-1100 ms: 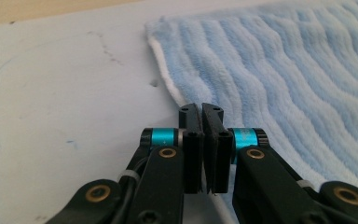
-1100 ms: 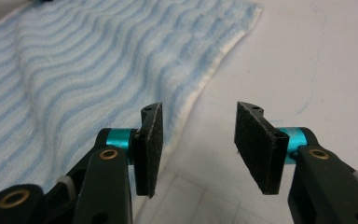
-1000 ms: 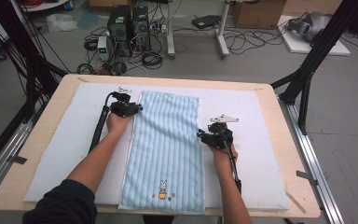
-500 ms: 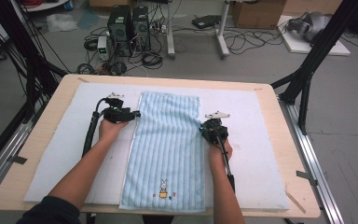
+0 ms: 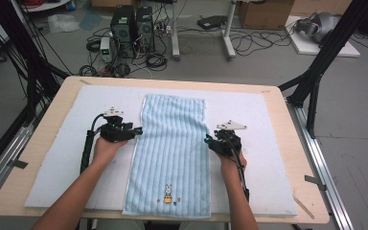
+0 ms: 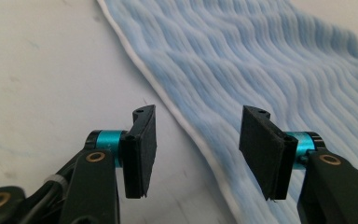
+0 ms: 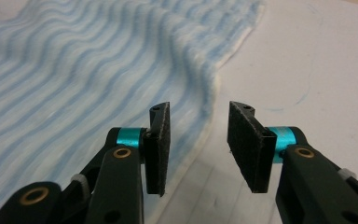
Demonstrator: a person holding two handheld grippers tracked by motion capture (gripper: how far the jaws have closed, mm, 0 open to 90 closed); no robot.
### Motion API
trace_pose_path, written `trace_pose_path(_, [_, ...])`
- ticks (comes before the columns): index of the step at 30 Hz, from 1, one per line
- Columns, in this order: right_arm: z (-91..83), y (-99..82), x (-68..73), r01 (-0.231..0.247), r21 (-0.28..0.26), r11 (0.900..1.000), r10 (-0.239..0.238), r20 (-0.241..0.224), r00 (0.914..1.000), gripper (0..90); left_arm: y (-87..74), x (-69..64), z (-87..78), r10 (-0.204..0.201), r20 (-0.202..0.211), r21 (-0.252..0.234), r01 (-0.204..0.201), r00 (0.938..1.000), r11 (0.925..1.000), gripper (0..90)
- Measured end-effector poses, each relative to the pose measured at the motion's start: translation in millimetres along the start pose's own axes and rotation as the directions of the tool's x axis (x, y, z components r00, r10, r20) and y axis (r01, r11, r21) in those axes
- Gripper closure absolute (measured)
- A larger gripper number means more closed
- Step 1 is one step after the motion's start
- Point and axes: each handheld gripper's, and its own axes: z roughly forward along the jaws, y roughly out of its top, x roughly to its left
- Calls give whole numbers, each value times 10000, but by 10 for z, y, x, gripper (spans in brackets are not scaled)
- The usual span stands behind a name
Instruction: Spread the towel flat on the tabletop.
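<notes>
A light blue striped towel (image 5: 172,148) lies flat and lengthwise down the middle of a white mat (image 5: 57,172), its far short edge near the far side of the mat and its near short edge, beside a small embroidered rabbit (image 5: 168,192), close to the near side. The mat rests on a wooden table (image 5: 38,143) with rounded corners. The left gripper (image 5: 135,131) sits at the towel's left long edge, about halfway along, held in the person's left hand (image 5: 106,146); in the left gripper view its black pads (image 6: 142,149) stand apart with the white-trimmed hem (image 6: 186,135) running between them, untouched, the jaws released and clasping nothing. The right gripper (image 5: 208,140) sits at the towel's right long edge, roughly opposite, held in the right hand (image 5: 230,163); in the right gripper view its pads (image 7: 249,144) also stand apart over the hem (image 7: 209,116), where the cloth rises in a slight ripple, and they grasp nothing, the jaws having just been opening with only the towel's edge lying below the gap. A black cable (image 5: 87,143) trails from the left gripper along the forearm. Beyond the table, on the grey floor, stand two computer towers (image 5: 132,24) amid loose cables, and black frame struts (image 5: 316,81) flank the table.
</notes>
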Motion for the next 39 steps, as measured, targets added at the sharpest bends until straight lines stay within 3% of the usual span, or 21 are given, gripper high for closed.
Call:
trace_pose_path(3, [-148,-84,95,202,-78,9998,-205,-465,9987,619,-109,-99,-98,54,229,22,-54,9997,10000,492])
trace_pose_path(7, [-279,-226,195,504,-53,9987,-507,-802,9955,649,-281,-241,-216,349,484,148,-357,9982,9993,634])
trace_pose_path(12, [-322,-362,268,594,158,9981,-569,-1276,9902,691,-467,-341,-309,279,478,367,-296,9985,9989,623])
trace_pose_path(15, [-307,-424,334,808,401,9959,-738,-1545,9852,689,-560,-387,-366,343,357,244,-352,9988,9991,634])
trace_pose_path(17, [-271,-442,359,1033,649,9925,-923,-1544,9837,697,-570,-422,-371,654,276,314,-662,9975,9973,659])
trace_pose_path(19, [-268,-433,361,946,688,9931,-831,-1544,9845,754,-580,-458,-375,882,153,388,-887,9960,9953,727])
trace_pose_path(21, [-266,-432,350,850,706,9939,-719,-1706,9827,839,-593,-473,-384,791,360,464,-807,9962,9957,873])
trace_pose_path(25, [-287,-430,335,778,846,9934,-602,-1934,9793,867,-625,-511,-456,821,474,699,-853,9955,9939,884])
trace_pose_path(37, [-505,-548,351,1245,1101,9861,-948,-2427,9655,892,-819,-574,-666,487,981,635,-551,9940,9965,882])
trace_pose_path(39, [-531,-553,353,1170,1041,9877,-886,-2449,9655,809,-818,-558,-668,471,911,557,-523,9947,9971,875])
